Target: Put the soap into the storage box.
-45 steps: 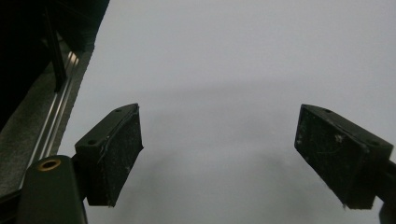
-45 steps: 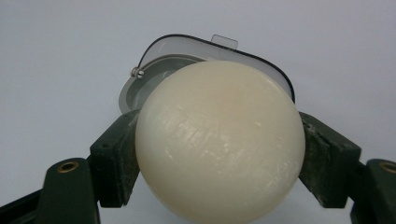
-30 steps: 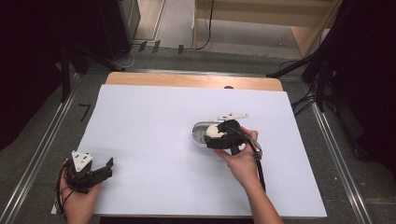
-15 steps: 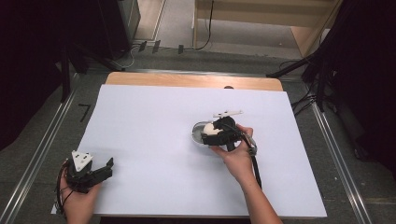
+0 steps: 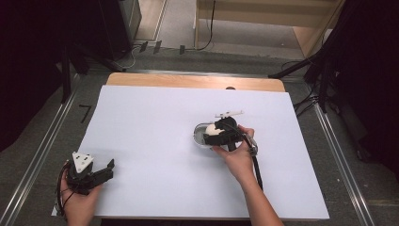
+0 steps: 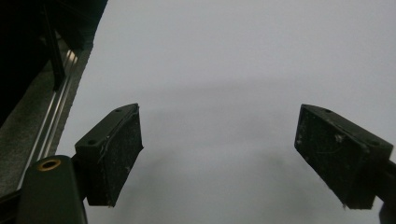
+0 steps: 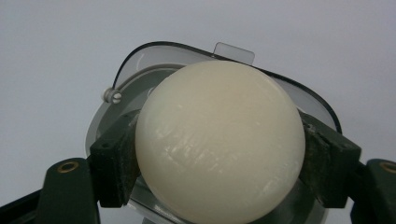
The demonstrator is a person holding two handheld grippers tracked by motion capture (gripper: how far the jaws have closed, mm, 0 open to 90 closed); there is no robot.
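- We see a tabletop (image 5: 141, 141) covered by a plain white sheet, with a wooden edge showing at its far side and metal rails along both flanks.
- Around the work little stands in the way — a small white stick-like piece (image 5: 229, 113) lies just beyond the right tool, and what it is we cannot tell.
- A clear, shallow dish (image 7: 140, 60) with a dark rim, a small tab at its far edge and a white stud on its left side sits near the middle of the sheet.
- The egg (image 7: 219, 144) is cream-white, smooth and glossy, and rounded, with faint streaks on its skin.
- Our right tool (image 7: 219, 161) grips the egg: both black pads press its sides, and the egg sits over the dish — whether it touches the dish floor we cannot tell.
- In the high view the egg (image 5: 214, 129) lies at the tip of the right tool (image 5: 217, 135), over the dish (image 5: 197, 134).
- Our left tool (image 6: 219, 158) rests at the near left corner, jaws wide, bare sheet between them, well apart from the egg.
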